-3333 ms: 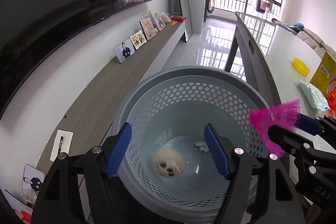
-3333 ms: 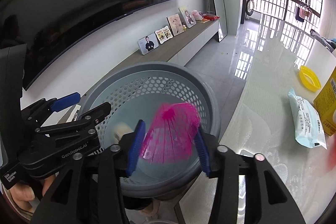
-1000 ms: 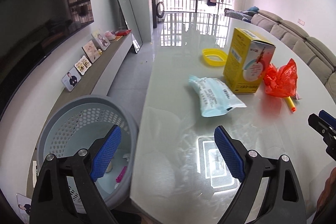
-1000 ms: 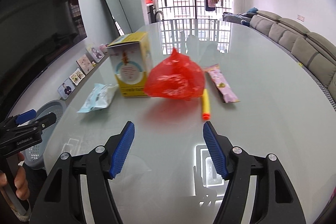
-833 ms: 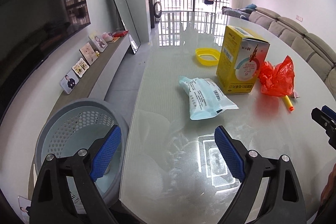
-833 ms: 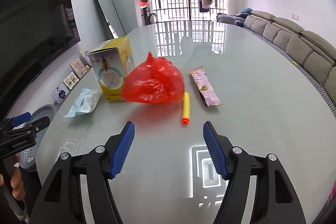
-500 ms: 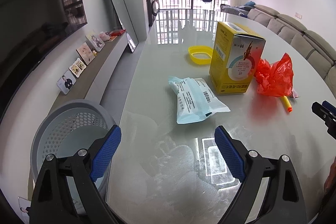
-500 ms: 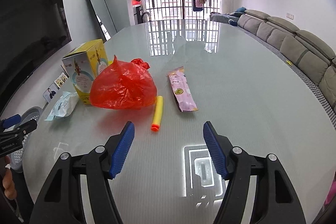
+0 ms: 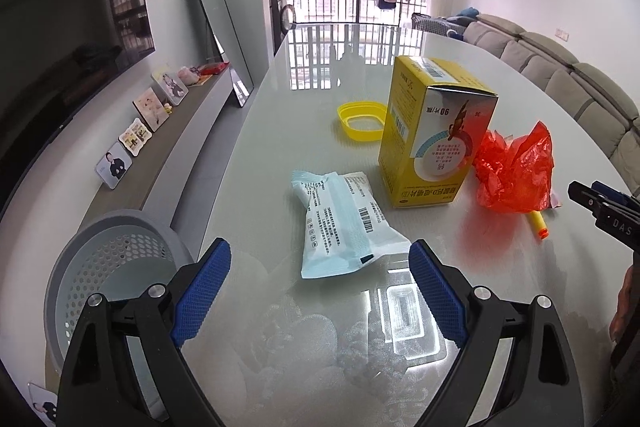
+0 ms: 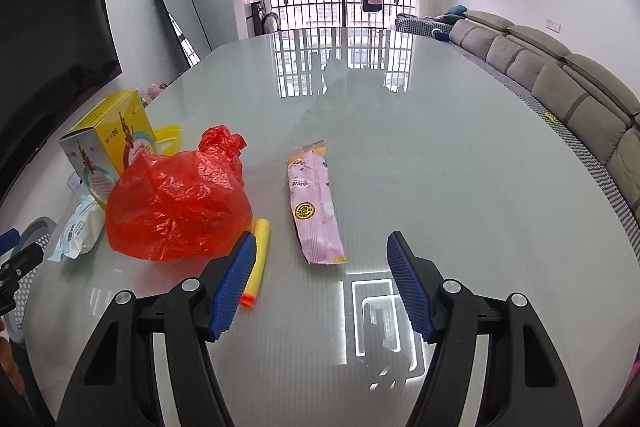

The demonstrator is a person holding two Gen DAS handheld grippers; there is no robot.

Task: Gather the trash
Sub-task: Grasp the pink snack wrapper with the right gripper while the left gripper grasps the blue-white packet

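both tongs hang over the glossy counter (image 9: 280, 99) with their blue pads spread wide and nothing between them. the left tongs (image 9: 320, 291) point at a pale blue wipes packet (image 9: 340, 223) lying flat just ahead of the pads, closer to the right pad than to the left one. beyond the packet and a little to the right stands a yellow box (image 9: 436, 139), upright, and behind it to the left lies a yellow plastic ring lid (image 9: 360, 121). right of the box sits a crumpled red plastic bag (image 9: 516, 171), and a yellow foam dart (image 9: 538, 225) with an orange tip pokes out from under its near edge. off the counter's edge, down to the left of the left tongs, a grey perforated basket (image 9: 116, 251) stands on the floor beside a low shelf holding picture frames (image 9: 136, 135). the right tongs (image 10: 320, 289) point across the counter; a pink snack wrapper (image 10: 316, 211) lies flat just ahead of the gap between the pads, nearer the left pad. the foam dart lies against the outer side of the left pad, partly hidden by it, and the red bag sits just beyond, up to the left. a grey sofa (image 10: 568, 83) runs along the far right.
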